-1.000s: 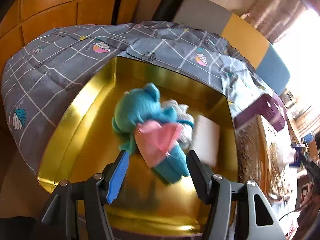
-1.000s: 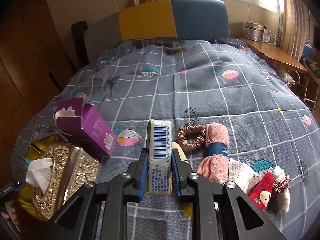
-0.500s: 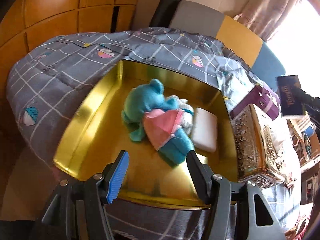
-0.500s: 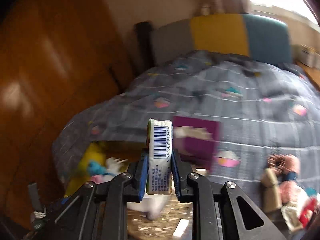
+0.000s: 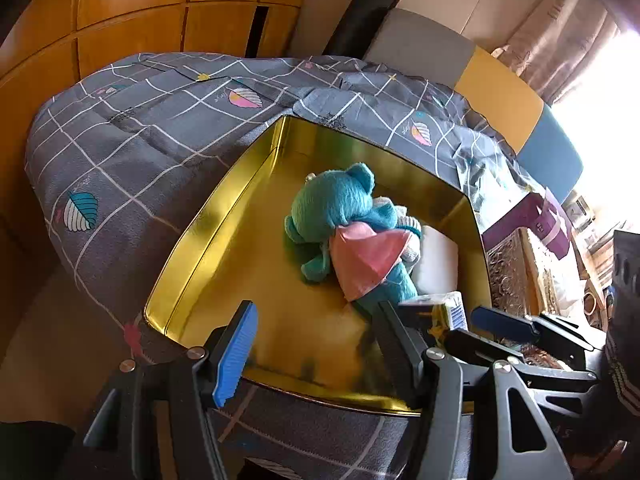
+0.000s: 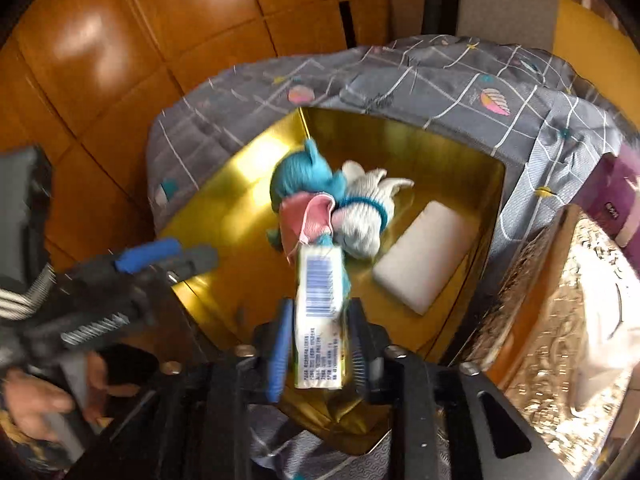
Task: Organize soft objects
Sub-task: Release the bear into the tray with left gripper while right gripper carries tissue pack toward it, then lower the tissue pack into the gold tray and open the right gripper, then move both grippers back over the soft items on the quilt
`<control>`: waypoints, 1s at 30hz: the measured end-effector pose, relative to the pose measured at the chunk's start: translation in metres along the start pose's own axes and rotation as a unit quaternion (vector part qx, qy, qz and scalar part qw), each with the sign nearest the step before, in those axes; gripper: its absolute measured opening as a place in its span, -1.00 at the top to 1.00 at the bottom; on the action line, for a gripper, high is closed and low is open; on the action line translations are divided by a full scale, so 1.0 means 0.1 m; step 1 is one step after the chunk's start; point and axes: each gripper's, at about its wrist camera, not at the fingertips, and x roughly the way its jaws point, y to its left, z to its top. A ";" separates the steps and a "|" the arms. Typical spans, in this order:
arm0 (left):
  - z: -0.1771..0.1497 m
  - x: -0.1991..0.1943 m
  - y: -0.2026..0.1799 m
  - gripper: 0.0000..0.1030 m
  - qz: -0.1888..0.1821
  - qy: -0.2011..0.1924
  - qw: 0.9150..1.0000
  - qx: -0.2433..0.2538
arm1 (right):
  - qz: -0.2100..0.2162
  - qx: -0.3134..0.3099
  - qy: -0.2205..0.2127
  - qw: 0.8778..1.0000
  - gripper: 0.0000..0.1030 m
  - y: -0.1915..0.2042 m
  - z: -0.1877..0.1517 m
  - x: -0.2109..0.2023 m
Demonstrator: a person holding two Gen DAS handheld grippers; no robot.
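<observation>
Hanging over the gold tin (image 6: 452, 148) on the bed, the right gripper (image 6: 318, 344) has a small tissue pack (image 6: 320, 300) between its jaws. The jaws are opening now, and gaps show beside the pack, so they do not seem to squeeze it any more. The pack stands up on its end, with the bar code on top, right above the teal plush toy (image 6: 298, 178) and next to the white soft pad (image 6: 424, 252) that lie in the tin.

The pack looks light and squashy, with a shiny, slippery wrap. I think it will fall flat and land softly, so nothing can break. If it must be picked up again, the best place to take it is across its two thin long sides, near the middle, with a gentle squeeze.

The left gripper (image 5: 316, 340) waits over the near edge of the tin with its jaws wide apart and nothing in them.
</observation>
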 end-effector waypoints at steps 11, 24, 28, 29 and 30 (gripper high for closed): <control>-0.03 -0.05 -0.10 -0.17 -0.017 -0.002 1.000 0.004 | -0.023 -0.002 -0.084 0.996 -0.65 -0.07 -0.01 -0.48; -0.08 -0.29 -0.70 -0.17 -0.077 -0.019 0.993 0.092 | -0.116 0.099 -0.180 0.972 -0.74 -0.87 -0.43 -1.44; -0.11 -0.32 -0.92 -0.17 -0.092 -0.015 0.989 0.116 | -0.138 0.146 -0.180 0.963 -0.76 -1.25 -0.65 -1.59; -0.12 -0.33 -0.98 -0.17 -0.097 -0.013 0.988 0.122 | -0.144 0.161 -0.175 0.961 -0.76 -1.36 -0.72 -1.60; -0.13 -0.33 -1.02 -0.17 -0.099 -0.013 0.987 0.127 | -0.151 0.174 -0.170 0.958 -0.76 -1.46 -0.79 -1.62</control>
